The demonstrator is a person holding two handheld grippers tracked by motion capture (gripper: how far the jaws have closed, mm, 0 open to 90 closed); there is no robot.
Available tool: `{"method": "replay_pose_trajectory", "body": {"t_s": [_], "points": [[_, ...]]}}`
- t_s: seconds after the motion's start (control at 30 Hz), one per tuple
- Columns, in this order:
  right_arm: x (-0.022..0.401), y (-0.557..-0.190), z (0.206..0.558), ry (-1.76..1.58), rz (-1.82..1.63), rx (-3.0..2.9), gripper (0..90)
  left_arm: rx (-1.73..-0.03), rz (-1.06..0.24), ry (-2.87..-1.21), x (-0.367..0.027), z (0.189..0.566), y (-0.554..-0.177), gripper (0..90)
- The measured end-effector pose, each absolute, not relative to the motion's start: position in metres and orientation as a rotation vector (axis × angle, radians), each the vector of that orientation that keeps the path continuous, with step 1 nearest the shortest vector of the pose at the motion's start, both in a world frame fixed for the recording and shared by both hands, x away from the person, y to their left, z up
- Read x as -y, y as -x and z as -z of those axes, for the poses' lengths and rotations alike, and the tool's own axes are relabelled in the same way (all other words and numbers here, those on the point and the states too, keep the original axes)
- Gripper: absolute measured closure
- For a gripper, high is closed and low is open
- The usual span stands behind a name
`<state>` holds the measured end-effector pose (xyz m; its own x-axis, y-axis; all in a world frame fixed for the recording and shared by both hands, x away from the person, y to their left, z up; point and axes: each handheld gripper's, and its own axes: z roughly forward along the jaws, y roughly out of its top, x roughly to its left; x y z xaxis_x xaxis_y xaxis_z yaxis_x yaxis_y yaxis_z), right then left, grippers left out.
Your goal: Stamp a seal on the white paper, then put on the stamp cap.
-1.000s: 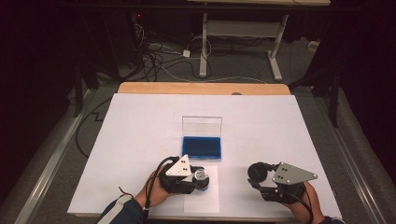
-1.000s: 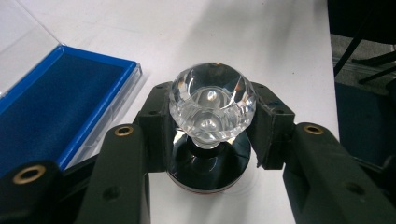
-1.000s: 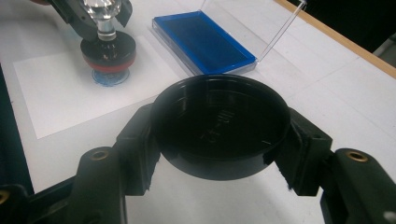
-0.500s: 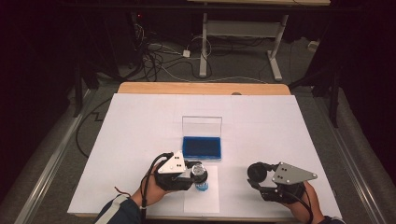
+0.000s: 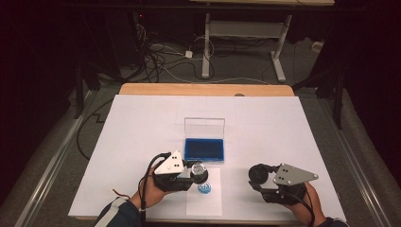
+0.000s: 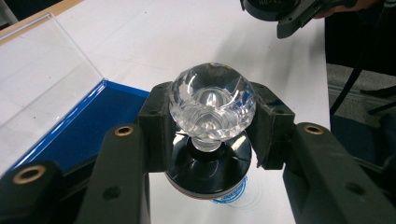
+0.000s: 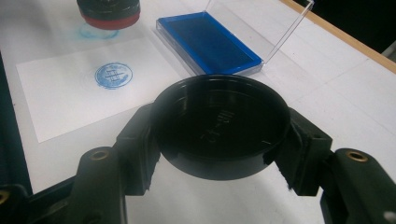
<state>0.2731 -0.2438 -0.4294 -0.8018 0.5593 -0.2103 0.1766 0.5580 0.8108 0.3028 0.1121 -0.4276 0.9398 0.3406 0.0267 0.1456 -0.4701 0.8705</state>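
L gripper (image 5: 195, 174) has its fingers clenched on the stamp (image 6: 212, 105) by its crystal knob, just above the paper slip (image 5: 204, 201) w/ a fresh blue print (image 5: 204, 188). Ink pad (image 5: 204, 148) sits open just behind on the desk (image 5: 142, 123). For a clean next mark: keep the stamp vertical, come straight down, no sliding. R gripper (image 5: 257, 176), fingers gripping the black cap (image 7: 219, 123), waits well apart.

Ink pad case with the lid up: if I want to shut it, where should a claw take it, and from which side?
Judging by its pose, take the clear lid by its free top edge, coming from above on the far side. It stands nearly upright, hinged along the far edge of the blue pad, so the top edge is the only free lip; the tray itself sits low and flat.
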Motion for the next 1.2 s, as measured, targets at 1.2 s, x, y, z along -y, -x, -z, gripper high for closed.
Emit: {"method": "replay_pose_trajectory", "body": {"t_s": [1.2], "points": [[0.236,-0.273,0.433,-0.576,-1.151,-2.371,38.6,-0.335,-0.275,-1.973,-0.119,0.406,-0.298,54.1]]}}
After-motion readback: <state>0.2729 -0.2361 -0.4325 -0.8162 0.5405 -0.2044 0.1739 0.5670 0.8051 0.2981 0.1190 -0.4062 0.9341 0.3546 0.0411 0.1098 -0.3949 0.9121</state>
